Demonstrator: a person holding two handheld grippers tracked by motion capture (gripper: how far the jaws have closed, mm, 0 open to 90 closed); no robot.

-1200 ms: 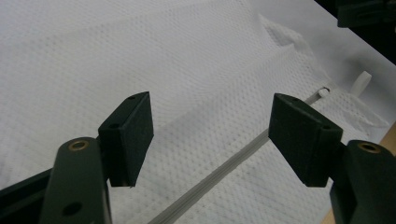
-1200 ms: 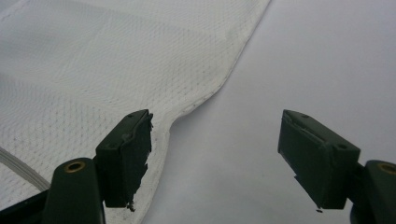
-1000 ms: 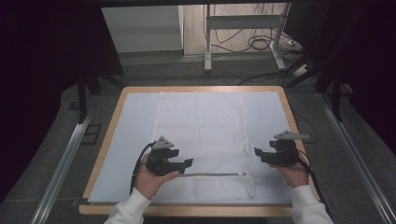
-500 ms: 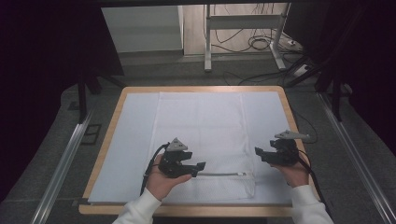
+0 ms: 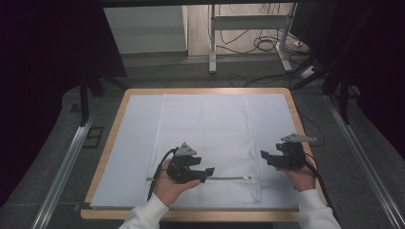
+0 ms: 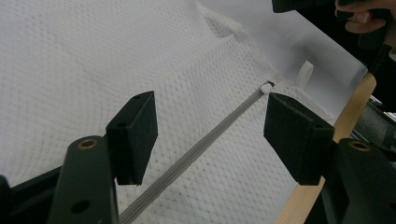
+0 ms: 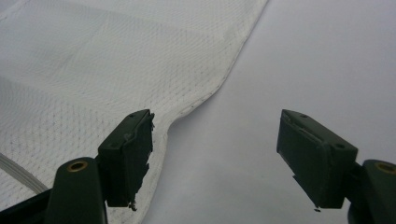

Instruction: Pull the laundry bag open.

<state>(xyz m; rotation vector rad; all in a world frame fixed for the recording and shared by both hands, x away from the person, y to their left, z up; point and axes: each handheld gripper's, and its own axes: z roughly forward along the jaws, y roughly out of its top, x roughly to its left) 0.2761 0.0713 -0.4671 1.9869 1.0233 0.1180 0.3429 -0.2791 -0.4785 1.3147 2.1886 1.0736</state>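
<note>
So the white mesh laundry bag [image 5: 207, 143] is lying flat on the tabletop [image 5: 286, 95], zipper [image 6: 205, 144] running along its near edge. The left gripper [image 5: 203, 172] hovers right over that zipper, its fingers [image 6: 133, 135] spread either side and just been easing inward, not pinching anything yet. The slider [image 6: 267, 87] sits way down at the far end. The right gripper [image 5: 265, 157] waits by the bag's right edge, fingers wide apart, empty. I'd say the zipping itself hasn't started.

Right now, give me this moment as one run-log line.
left gripper: open, over zipper | right gripper: open, above mesh bag edge | bag flat on table
</note>
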